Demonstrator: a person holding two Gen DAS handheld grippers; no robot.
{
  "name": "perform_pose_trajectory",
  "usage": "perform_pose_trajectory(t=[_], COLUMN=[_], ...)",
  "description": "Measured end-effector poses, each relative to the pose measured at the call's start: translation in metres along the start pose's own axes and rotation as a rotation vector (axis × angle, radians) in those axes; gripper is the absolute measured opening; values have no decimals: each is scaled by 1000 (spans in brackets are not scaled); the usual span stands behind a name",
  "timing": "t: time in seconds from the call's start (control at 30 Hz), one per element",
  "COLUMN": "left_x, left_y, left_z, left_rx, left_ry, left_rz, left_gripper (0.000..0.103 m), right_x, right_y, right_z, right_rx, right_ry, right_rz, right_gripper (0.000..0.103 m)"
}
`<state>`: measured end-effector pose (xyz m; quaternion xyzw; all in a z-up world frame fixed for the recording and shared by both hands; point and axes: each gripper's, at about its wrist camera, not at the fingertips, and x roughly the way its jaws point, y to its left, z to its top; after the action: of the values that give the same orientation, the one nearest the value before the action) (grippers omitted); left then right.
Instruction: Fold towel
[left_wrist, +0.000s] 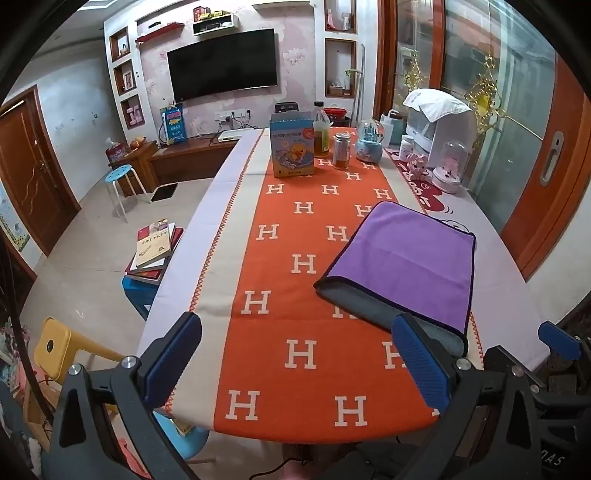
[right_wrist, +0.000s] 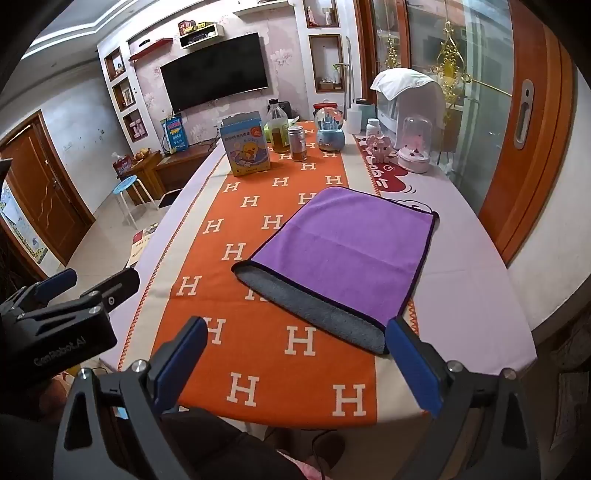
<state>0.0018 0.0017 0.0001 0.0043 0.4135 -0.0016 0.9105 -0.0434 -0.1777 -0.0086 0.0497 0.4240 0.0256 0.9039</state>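
A purple towel (left_wrist: 406, 254) with a grey underside lies folded on the table's orange H-pattern runner (left_wrist: 295, 258), its grey lower layer sticking out at the near edge. It also shows in the right wrist view (right_wrist: 343, 243). My left gripper (left_wrist: 295, 354) is open and empty, above the near end of the table, left of the towel's near edge. My right gripper (right_wrist: 295, 362) is open and empty, just short of the towel's near edge; its right finger (right_wrist: 413, 365) is near the towel's near right corner. The left gripper shows at the left of the right wrist view (right_wrist: 74, 291).
At the far end of the table stand a duck-print box (left_wrist: 293, 149), an oil bottle (left_wrist: 320, 129), a spice jar (left_wrist: 341, 151), a snow globe (left_wrist: 371, 142), a pink toy (left_wrist: 417, 162) and a white appliance (left_wrist: 439, 118). Stools and stacked books (left_wrist: 153, 247) sit on the floor at the left.
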Motion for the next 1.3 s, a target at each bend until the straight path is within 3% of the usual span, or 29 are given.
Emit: perform_pose_trajectory(t=[0.47,0.77,1.3], left_x=[6,0,4], left_y=[20,6,9], left_z=[-6,-5,-9], left_rx=[-3,6,49], left_ry=[-10,-4,38], left_rz=[7,11,3], left_gripper=[103,103,103], right_x=[2,6,5], right_y=[6,-7,5], right_z=[-1,-4,-10], right_rx=[1,9,39], right_ry=[1,11,27], right_rz=[-3,-21,-48], right_gripper=[97,97,97])
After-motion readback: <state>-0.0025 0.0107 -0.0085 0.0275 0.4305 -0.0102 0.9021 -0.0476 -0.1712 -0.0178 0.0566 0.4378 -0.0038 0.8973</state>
